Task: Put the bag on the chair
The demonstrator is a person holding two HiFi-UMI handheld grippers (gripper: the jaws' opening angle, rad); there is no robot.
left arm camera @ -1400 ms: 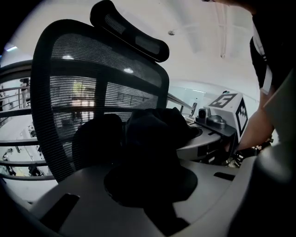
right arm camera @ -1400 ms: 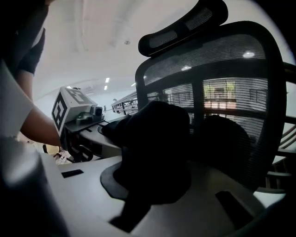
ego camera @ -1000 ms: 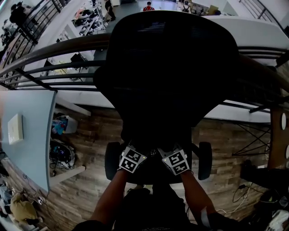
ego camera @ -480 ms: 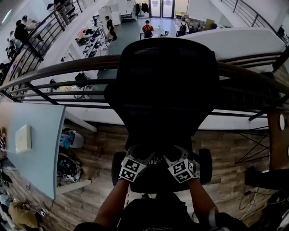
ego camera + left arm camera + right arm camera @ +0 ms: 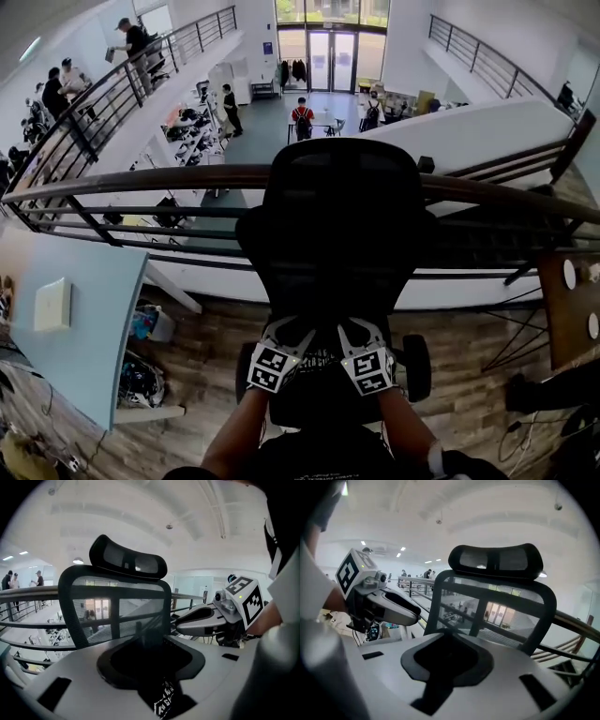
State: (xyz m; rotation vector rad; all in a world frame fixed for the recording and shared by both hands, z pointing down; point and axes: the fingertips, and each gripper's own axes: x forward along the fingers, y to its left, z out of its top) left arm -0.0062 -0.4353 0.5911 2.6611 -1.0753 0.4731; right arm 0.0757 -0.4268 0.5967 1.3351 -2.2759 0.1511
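Two grips to keep equal: with left gripper (image 5: 286,330) and right gripper (image 5: 352,330), jaws just closed on the dark bag (image 5: 319,361) held between them before the chair (image 5: 337,216), lift level, carry over its front edge, lower gently.

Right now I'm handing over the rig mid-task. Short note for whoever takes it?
Left gripper: jaws have just been closing, on black printed fabric of the bag.
Right gripper: jaws have just been closing, on a dark strip, apparently the same bag.
Both sit at the front of the chair, over its seat.
Done: bag gripped at the chair.
Left: settle it on the seat, release, withdraw. Whether it already rests there can't be told.
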